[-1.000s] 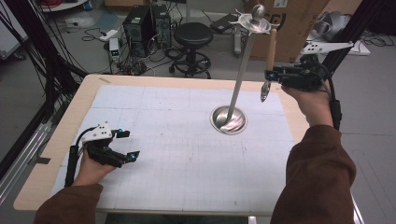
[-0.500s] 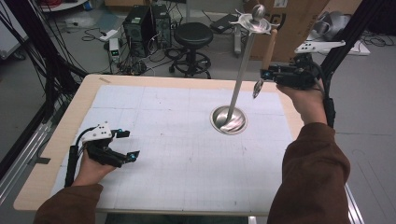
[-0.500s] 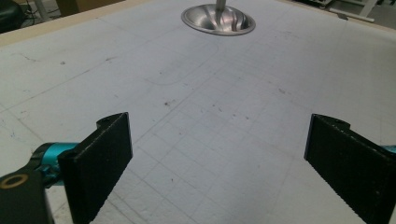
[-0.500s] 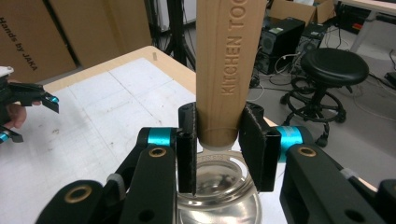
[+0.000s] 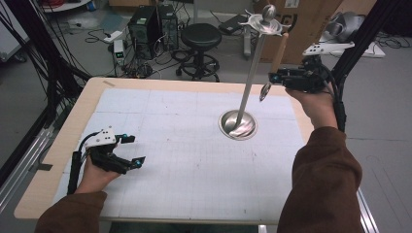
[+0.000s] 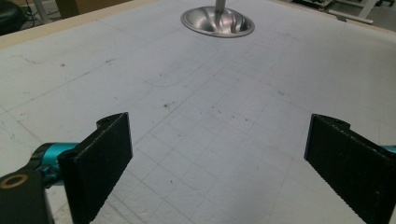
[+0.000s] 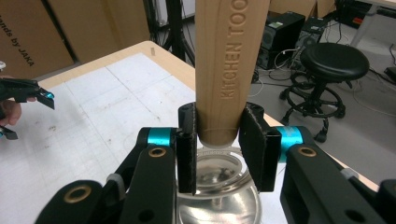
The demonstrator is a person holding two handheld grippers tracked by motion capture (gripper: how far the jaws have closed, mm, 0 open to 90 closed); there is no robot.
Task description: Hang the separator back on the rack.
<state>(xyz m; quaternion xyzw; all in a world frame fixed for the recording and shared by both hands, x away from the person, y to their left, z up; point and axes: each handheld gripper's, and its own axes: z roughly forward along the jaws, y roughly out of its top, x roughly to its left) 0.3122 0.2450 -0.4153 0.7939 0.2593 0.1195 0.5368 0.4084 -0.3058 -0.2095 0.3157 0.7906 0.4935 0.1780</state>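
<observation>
Resting near-left on the table [image 5: 160,204], left gripper [image 5: 132,149] sits released, jaws wide, nothing btwn them. Mid-table, the steel stand [image 5: 248,82] rises from its round base [image 5: 237,124]. Far right, right gripper [image 5: 270,77] is clenched on the wooden-handled utensil [image 5: 278,53], handle up, metal end hanging, close beside the pole. Judgement: keep it vertical, lift toward the top rack [image 5: 265,23], w/o knocking the pole.
</observation>
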